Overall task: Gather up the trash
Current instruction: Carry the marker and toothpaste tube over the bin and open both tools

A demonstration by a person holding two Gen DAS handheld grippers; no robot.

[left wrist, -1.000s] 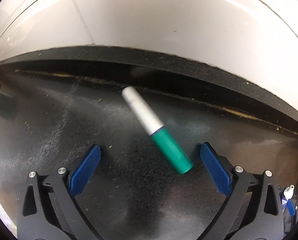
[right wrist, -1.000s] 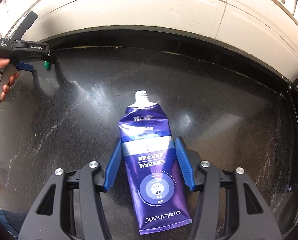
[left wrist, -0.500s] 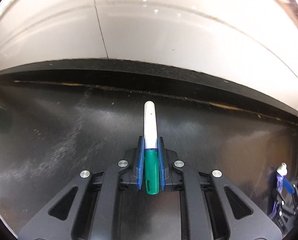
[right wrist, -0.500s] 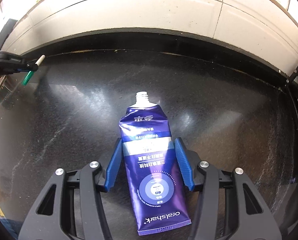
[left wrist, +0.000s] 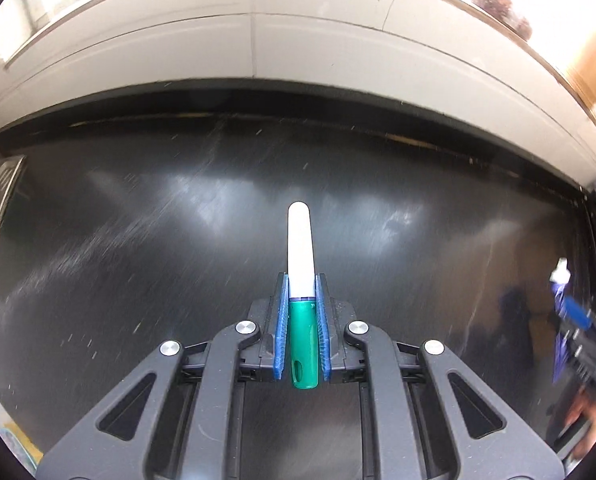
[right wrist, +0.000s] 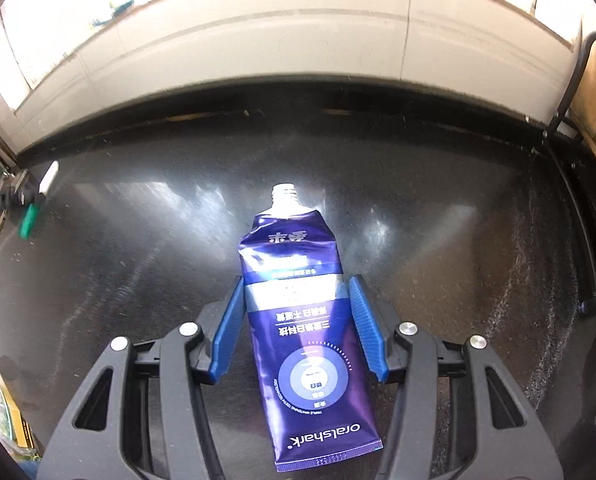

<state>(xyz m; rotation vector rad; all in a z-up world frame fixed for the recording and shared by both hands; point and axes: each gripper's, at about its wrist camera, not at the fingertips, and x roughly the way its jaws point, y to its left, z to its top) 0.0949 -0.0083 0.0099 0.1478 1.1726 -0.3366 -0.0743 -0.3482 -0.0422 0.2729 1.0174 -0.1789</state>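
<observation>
Above the dark speckled desk, our left gripper clamps its fingers on a white-and-green plastic marker, while our right gripper grips a purple uncapped toothpaste tube across its middle.

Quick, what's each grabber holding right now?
Left gripper: closed on the green and white marker.
Right gripper: closed on the purple toothpaste tube.

glossy black tabletop below a white tiled wall
</observation>
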